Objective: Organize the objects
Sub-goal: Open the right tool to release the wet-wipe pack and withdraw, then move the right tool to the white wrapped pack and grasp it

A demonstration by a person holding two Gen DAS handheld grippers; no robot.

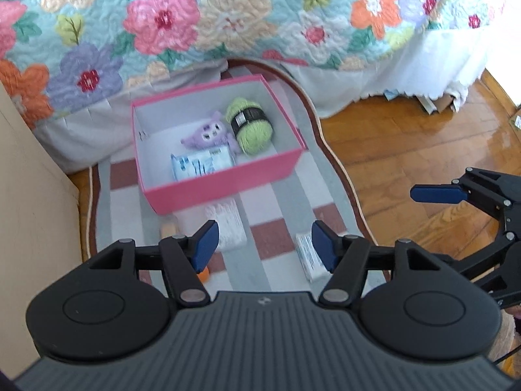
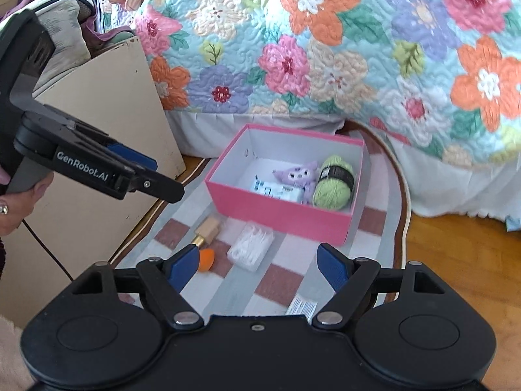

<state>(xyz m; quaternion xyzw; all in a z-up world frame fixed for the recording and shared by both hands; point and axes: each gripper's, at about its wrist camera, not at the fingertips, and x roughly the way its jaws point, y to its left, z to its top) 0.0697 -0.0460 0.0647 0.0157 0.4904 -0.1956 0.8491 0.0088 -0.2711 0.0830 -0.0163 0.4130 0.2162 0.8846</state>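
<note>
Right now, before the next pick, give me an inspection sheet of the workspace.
Surface: checked rug on wood floor.
Job's things: pink box holds yarn, purple plush and a white packet; clear case, bottle, orange sponge and flat packet lie on the rug.
Clutter: nothing seen.
Grippers: left gripper and right gripper open, empty.
Cables: black lead below the left gripper's handle.
Surroundings: floral quilt, beige cabinet.
</note>
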